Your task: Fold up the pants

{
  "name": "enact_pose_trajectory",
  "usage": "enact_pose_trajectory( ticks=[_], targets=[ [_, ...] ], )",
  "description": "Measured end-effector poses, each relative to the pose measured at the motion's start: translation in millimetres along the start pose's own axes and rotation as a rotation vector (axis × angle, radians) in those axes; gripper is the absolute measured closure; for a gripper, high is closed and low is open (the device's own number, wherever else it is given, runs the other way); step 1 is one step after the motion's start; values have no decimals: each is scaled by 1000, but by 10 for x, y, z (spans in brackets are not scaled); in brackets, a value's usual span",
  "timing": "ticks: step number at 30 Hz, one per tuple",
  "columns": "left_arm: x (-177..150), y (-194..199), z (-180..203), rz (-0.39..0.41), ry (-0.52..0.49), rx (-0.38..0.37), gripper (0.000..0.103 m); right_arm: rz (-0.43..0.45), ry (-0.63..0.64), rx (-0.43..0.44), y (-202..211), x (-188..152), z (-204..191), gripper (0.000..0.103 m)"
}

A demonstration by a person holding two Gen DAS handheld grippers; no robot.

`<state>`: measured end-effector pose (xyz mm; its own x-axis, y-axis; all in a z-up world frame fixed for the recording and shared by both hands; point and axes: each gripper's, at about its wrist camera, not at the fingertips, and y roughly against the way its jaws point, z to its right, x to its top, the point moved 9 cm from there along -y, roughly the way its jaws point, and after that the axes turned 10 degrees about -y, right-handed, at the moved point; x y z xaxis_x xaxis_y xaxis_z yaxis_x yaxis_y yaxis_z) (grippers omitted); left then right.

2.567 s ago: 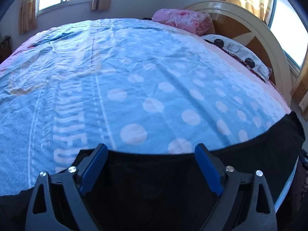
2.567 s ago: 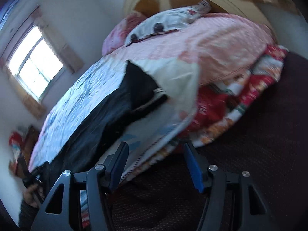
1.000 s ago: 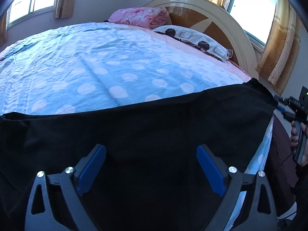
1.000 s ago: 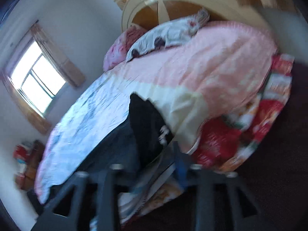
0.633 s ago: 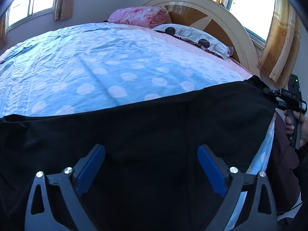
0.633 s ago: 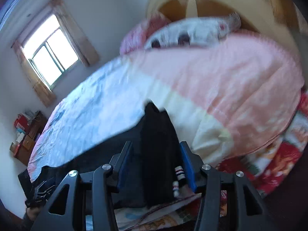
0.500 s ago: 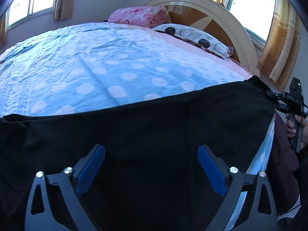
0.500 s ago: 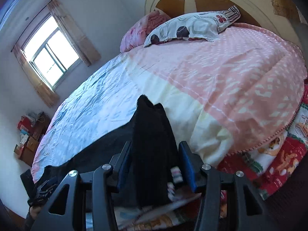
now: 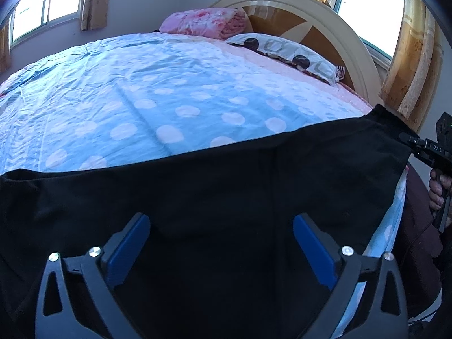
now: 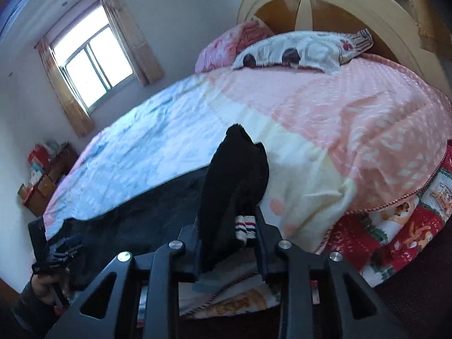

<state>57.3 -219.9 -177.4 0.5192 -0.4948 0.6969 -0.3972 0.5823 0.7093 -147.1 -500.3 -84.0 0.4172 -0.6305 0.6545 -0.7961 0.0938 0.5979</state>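
Note:
Black pants lie spread along the near edge of the bed. My left gripper is open above the middle of the pants, its blue pads wide apart. My right gripper is shut on one end of the pants, which bunches up between the fingers with a striped cuff showing. In the left wrist view the right gripper shows at the far right corner of the pants. In the right wrist view the left gripper shows at the far left end.
The bed has a blue dotted sheet and a pink blanket. Pillows lie against the curved wooden headboard. A red patterned cover hangs off the bed side. A dresser stands by the window wall.
My right gripper has closed on the end of the pants, which stood between its open fingers half a second ago. The left gripper has stayed open and nearly still.

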Motion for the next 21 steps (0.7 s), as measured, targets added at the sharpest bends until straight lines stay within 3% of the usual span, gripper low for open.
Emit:
enact_pose_trajectory(
  ticks=[1, 4, 7, 11, 15, 21],
  targets=[
    [2, 22, -13, 4, 18, -11, 0, 15, -1, 2, 30, 12, -33, 82],
    [14, 103, -50, 23, 57, -36, 0, 56, 2, 46, 151, 43, -321, 86],
    [-23, 231, -147, 46, 86, -33, 0, 81, 73, 125, 259, 15, -887, 87],
    [-88, 492, -320, 92, 146, -30, 0, 37, 149, 246, 177, -210, -1696, 88],
    [-185, 805, -531, 142, 186, -5, 0, -67, 236, 329, -106, -681, -2475, 88],
    [-454, 1108, -814, 184, 259, 4, 0, -172, 372, 329, -608, -1490, -3210, 89]
  ],
)
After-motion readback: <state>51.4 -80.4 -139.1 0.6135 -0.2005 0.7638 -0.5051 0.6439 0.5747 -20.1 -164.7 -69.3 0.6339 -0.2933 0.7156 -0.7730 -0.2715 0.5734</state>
